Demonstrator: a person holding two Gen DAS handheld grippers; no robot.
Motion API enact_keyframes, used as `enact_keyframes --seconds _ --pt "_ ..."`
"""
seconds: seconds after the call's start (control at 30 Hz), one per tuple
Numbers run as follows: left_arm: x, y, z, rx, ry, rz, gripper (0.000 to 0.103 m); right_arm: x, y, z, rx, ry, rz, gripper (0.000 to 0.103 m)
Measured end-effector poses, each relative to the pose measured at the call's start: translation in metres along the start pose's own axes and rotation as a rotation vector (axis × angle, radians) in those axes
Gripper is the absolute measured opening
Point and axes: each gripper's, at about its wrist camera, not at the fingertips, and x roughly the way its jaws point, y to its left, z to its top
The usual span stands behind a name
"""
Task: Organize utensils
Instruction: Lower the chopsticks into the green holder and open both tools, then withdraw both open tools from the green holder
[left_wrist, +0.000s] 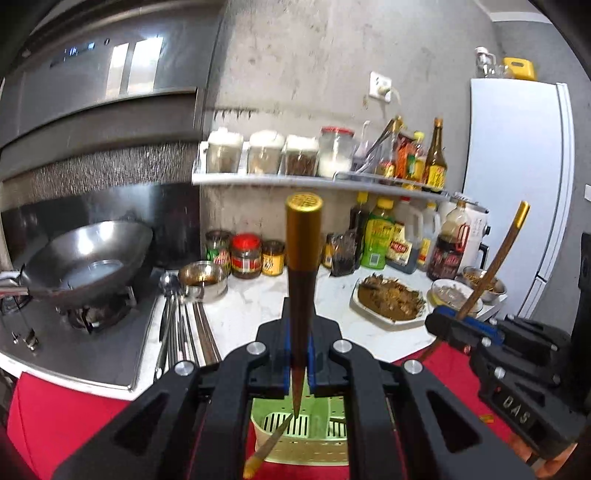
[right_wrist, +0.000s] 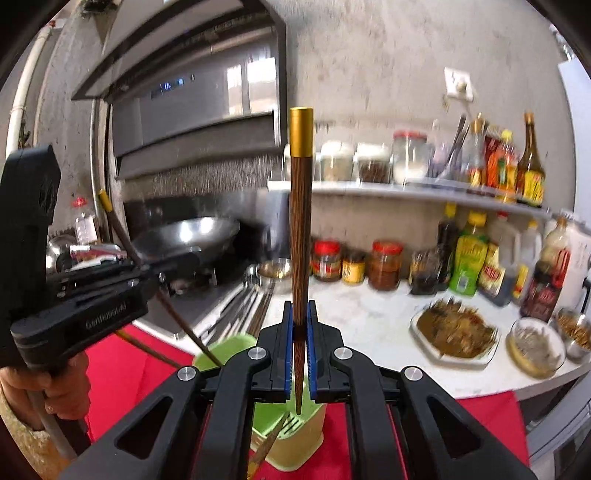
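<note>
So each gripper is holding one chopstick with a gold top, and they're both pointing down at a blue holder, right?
Almost. The holder is green, not blue; the right wrist view shows it under the right gripper. Each gripper does hold a gold-topped chopstick: the right one and the left gripper with its chopstick, tips down.

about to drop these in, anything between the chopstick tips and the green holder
Nothing visible blocks them. The left gripper holds its chopstick tip-down just over the holder; the right gripper holds its chopstick likewise over the holder. One chopstick already leans inside, off to the side.
</note>
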Motion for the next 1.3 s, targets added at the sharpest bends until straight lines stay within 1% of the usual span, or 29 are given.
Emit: enact_keyframes --seconds 0.1,0.13,0.17,0.2,0.23,0.27,0.37,0.53,0.7,0.73,0.83,0.87,0.9,0.93,1.0,1.07,1.13,1.23,1.27,1.3 --pt "0.009 0.002 -0.003 -0.001 0.018 0.008 0.006 0.007 0.001 -0.006 0.012 0.025 0.02 0.009" --pt "0.009 0.002 -0.002 0.002 0.015 0.008 0.006 0.007 0.001 -0.006 0.017 0.028 0.025 0.012" --pt "0.006 0.002 -0.001 0.005 0.008 0.016 0.006 0.005 0.0 -0.005 0.021 0.024 0.022 0.024" --pt "0.004 0.001 0.0 0.007 0.004 0.02 0.007 0.0 0.0 -0.004 0.023 0.012 0.01 0.03" --pt "-0.002 0.001 0.002 0.006 -0.005 0.019 0.008 -0.004 -0.001 -0.001 0.023 0.005 0.006 0.04" --pt "-0.005 0.001 0.005 0.003 -0.012 0.018 0.013 -0.01 -0.001 0.0 0.023 -0.005 0.002 0.041" --pt "-0.032 0.001 0.012 -0.007 -0.058 0.028 0.03 -0.034 -0.002 0.007 0.02 -0.036 -0.012 0.041" --pt "-0.088 -0.003 0.016 -0.005 -0.121 0.053 0.034 -0.085 -0.003 0.01 0.015 -0.088 -0.035 0.041" --pt "-0.143 -0.011 0.0 0.017 -0.137 0.109 0.036 -0.135 0.006 -0.003 -0.008 -0.101 -0.052 0.042" --pt "-0.151 -0.012 -0.005 0.021 -0.135 0.125 0.036 -0.141 0.008 -0.006 -0.011 -0.101 -0.052 0.042" --pt "-0.166 -0.005 -0.023 0.001 -0.104 0.212 0.037 -0.161 0.015 -0.022 -0.021 -0.104 -0.057 0.042" --pt "-0.166 0.001 -0.03 -0.012 -0.081 0.224 0.037 -0.163 0.017 -0.026 -0.023 -0.103 -0.06 0.042" --pt "-0.163 0.006 -0.037 -0.029 -0.056 0.216 0.037 -0.166 0.018 -0.031 -0.023 -0.101 -0.062 0.042" --pt "-0.156 0.014 -0.048 -0.064 -0.009 0.184 0.037 -0.168 0.02 -0.037 -0.025 -0.095 -0.063 0.043" --pt "-0.145 0.024 -0.065 -0.109 0.037 0.15 0.037 -0.168 0.022 -0.045 -0.029 -0.086 -0.065 0.043" --pt "-0.134 0.029 -0.077 -0.134 0.048 0.122 0.037 -0.166 0.022 -0.05 -0.025 -0.078 -0.062 0.043" --pt "-0.122 0.032 -0.081 -0.144 0.046 0.098 0.037 -0.162 0.022 -0.052 -0.02 -0.07 -0.058 0.043" --pt "-0.109 0.033 -0.08 -0.131 0.033 0.104 0.037 -0.155 0.02 -0.055 -0.015 -0.059 -0.055 0.043" --pt "-0.104 0.034 -0.078 -0.131 0.031 0.111 0.034 -0.153 0.019 -0.056 -0.012 -0.056 -0.053 0.043" --pt "-0.099 0.036 -0.076 -0.132 0.03 0.118 0.029 -0.15 0.018 -0.057 -0.009 -0.052 -0.053 0.043"
